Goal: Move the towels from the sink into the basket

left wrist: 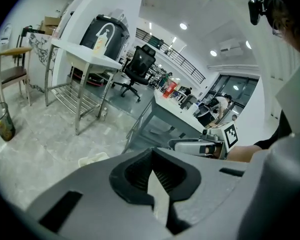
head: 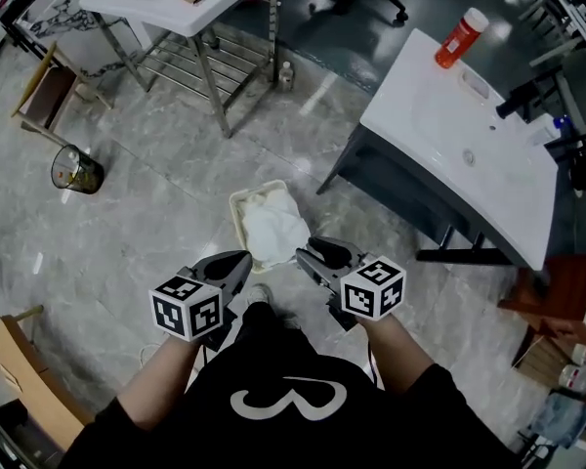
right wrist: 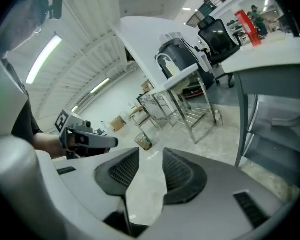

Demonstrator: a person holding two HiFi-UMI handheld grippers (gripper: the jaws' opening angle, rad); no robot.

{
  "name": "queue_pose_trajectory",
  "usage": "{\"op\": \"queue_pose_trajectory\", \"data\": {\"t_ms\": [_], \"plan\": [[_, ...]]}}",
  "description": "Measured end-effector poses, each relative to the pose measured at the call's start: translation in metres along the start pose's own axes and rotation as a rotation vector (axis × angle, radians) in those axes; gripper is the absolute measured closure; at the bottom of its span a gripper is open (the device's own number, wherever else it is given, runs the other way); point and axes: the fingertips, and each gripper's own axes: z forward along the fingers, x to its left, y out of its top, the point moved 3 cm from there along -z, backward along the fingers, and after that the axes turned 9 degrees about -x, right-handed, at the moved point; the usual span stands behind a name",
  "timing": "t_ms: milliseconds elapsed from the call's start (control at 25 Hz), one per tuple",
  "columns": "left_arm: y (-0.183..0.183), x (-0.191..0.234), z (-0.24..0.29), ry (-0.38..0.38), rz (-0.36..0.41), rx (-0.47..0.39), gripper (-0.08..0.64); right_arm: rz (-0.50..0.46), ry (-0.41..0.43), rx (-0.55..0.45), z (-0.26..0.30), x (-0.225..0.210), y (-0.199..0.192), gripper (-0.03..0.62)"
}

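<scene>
Your left tool point(head: 240, 260) is closed and empty, and your right tool point(head: 307, 252) stands partly open, holding nothing. The white towels point(head: 272, 228) lie in the basket point(head: 238, 203) on the floor, just ahead of both tools.

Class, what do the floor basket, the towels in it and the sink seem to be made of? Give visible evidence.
Basket: likely plastic, cream, smooth stiff rim. Towels: soft white cloth, rumpled folds. Sink: glossy white, perhaps ceramic; it shows a sheen.
</scene>
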Motion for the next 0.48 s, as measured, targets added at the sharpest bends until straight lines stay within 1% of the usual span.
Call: {"op": "queue_pose_trajectory", "data": {"t_ms": [160, 200, 280, 360, 480], "plan": [[0.011, -0.049, -0.027, -0.037, 0.052, -0.054, 0.554, -0.054, 0.074, -0.096, -0.049, 0.046, 0.033, 0.557], [0.014, -0.062, -0.034, -0.049, 0.065, -0.07, 0.554, -0.073, 0.094, -0.115, -0.061, 0.058, 0.041, 0.575], [0.02, -0.089, -0.05, -0.074, 0.093, -0.112, 0.554, -0.106, 0.145, -0.138, -0.082, 0.082, 0.053, 0.589], [0.029, -0.116, -0.067, -0.098, 0.123, -0.162, 0.554, -0.127, 0.195, -0.152, -0.1, 0.106, 0.065, 0.589], [0.043, -0.155, -0.094, -0.132, 0.166, -0.24, 0.554, -0.182, 0.235, -0.182, -0.125, 0.139, 0.081, 0.589]]}}
